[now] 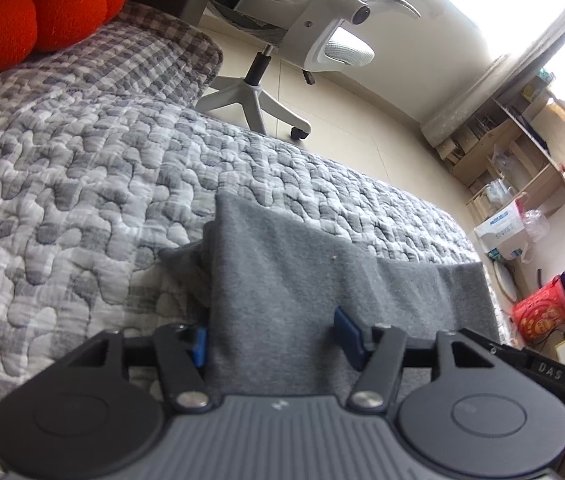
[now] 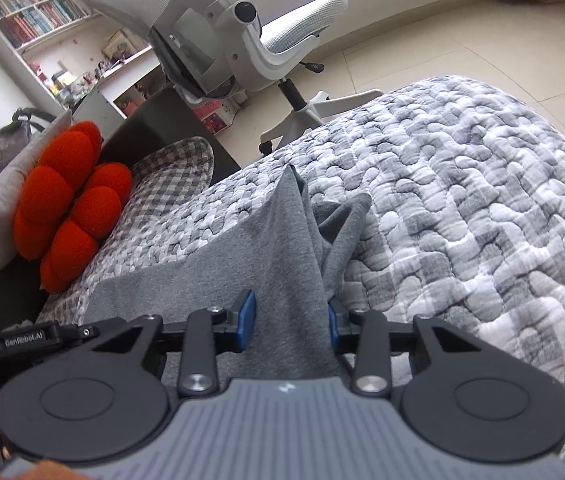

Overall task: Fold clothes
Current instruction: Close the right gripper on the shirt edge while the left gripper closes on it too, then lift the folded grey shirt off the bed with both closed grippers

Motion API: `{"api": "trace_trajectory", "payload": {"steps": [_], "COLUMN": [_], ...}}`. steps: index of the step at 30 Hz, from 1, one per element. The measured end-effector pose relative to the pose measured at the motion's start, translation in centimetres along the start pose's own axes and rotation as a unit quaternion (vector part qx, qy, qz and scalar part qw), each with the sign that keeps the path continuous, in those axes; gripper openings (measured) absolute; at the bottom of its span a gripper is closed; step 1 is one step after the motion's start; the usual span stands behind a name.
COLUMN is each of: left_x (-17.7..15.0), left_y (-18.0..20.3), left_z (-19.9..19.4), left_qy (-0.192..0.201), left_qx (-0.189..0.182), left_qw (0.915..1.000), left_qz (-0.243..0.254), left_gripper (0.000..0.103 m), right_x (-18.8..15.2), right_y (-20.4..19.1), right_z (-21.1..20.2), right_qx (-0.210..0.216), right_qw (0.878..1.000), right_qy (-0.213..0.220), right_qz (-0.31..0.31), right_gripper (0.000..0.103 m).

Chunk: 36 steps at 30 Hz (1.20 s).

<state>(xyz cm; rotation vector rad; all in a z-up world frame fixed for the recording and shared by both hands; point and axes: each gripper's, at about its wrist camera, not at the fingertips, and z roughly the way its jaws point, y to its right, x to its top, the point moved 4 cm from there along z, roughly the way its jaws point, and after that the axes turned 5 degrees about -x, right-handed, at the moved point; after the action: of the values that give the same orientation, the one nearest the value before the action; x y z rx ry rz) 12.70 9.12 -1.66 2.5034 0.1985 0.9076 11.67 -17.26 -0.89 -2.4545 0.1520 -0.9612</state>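
Garment: grey clothing (image 1: 282, 280) lies on the bed, part-folded, running forward from both my grippers.
Left gripper (image 1: 274, 340): about half open, cloth between the jaws; a grip I cannot confirm.
Right gripper (image 2: 290, 320): narrower, closed on a raised ridge of cloth.
Surface: quilted grey bedspread (image 1: 82, 200).
Room: office chair (image 2: 250, 40), tiled floor, red cushion (image 2: 66, 200).

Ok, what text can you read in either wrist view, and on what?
"GenRobot.AI": black bar beside the right gripper.
"DAS": black bar beside the left gripper.
White box with blue print, red printed bag, book spines on the white shelf: too small to read.
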Motion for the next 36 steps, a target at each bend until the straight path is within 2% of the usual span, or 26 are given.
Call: {"api": "trace_trajectory", "payload": {"steps": [4,9,14,18,25,29,36], "left_x": [-0.1,0.0,-0.1,0.0,-0.4,-0.5,-0.7], "left_y": [0.4,0.7,1.8,2.6,4.3,5.0,6.0], "left_z": [0.1,-0.1,-0.3,-0.9,-1.4,-1.8,-2.3], "left_qy": [0.003,0.005,0.014,0.027,0.045,0.054,0.072], "left_qx": [0.015,0.03,0.051,0.072,0.115,0.125,0.141], "left_qw": [0.9998,0.9991,0.9971,0.9945,0.9856,0.982,0.9758], "left_qz": [0.009,0.028,0.055,0.072,0.115,0.131,0.151], "left_gripper": [0.06,0.036,0.026,0.025,0.024,0.024,0.024], "right_x": [-0.1,-0.1,-0.6,-0.8,-1.0,-1.4,-1.5], "right_y": [-0.2,-0.7,-2.3,-3.4,-4.2,-5.1,-5.9], "right_z": [0.0,0.1,0.0,-0.4,-0.5,-0.4,-0.7], "right_qx": [-0.003,-0.014,-0.041,-0.064,-0.083,-0.097,-0.1], "right_qw": [1.0,1.0,0.996,0.99,0.983,0.976,0.972], "right_qy": [0.003,0.001,0.014,0.034,0.051,0.064,0.078], "right_qz": [-0.004,-0.025,-0.076,-0.12,-0.152,-0.182,-0.198], "right_gripper": [0.039,0.038,0.028,0.022,0.021,0.021,0.021]}}
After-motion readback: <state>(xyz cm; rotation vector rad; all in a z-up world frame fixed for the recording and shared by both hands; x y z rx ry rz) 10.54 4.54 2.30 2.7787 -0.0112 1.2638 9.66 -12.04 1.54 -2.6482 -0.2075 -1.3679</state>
